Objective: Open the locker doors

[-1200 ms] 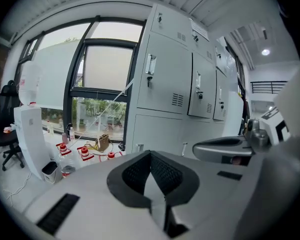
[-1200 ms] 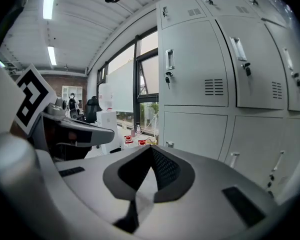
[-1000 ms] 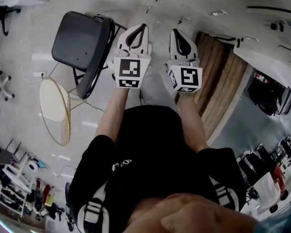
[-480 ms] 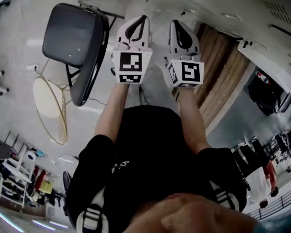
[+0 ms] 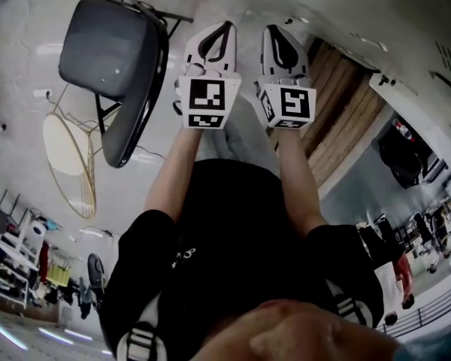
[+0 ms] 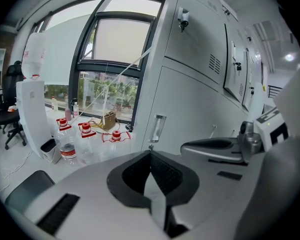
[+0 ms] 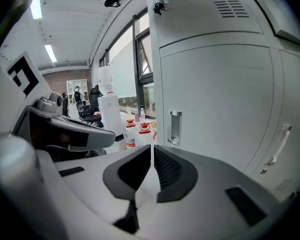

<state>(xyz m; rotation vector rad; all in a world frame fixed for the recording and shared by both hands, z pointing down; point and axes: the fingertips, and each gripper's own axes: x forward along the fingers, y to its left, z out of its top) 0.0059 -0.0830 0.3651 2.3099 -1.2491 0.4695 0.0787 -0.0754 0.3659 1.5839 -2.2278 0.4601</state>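
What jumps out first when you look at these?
The left gripper and right gripper stand out: white, with black-and-white marker cubes, side by side, both shut and empty. Right ahead stand grey lockers. A black chair sits on the floor to the left.

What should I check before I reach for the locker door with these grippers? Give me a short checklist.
1. Left gripper empty: ok, jaws together with nothing between them.
2. Right gripper empty: ok, jaws together and nothing held.
3. Jaws open enough to take a handle: not ok, both grippers are shut.
4. Handle in sight: ok, it sits on the closed lower door, just ahead of the right gripper.
5. Door unlocked: cannot tell.
6. Bottles out of the way: ok, they stand off to the left, apart from the door.
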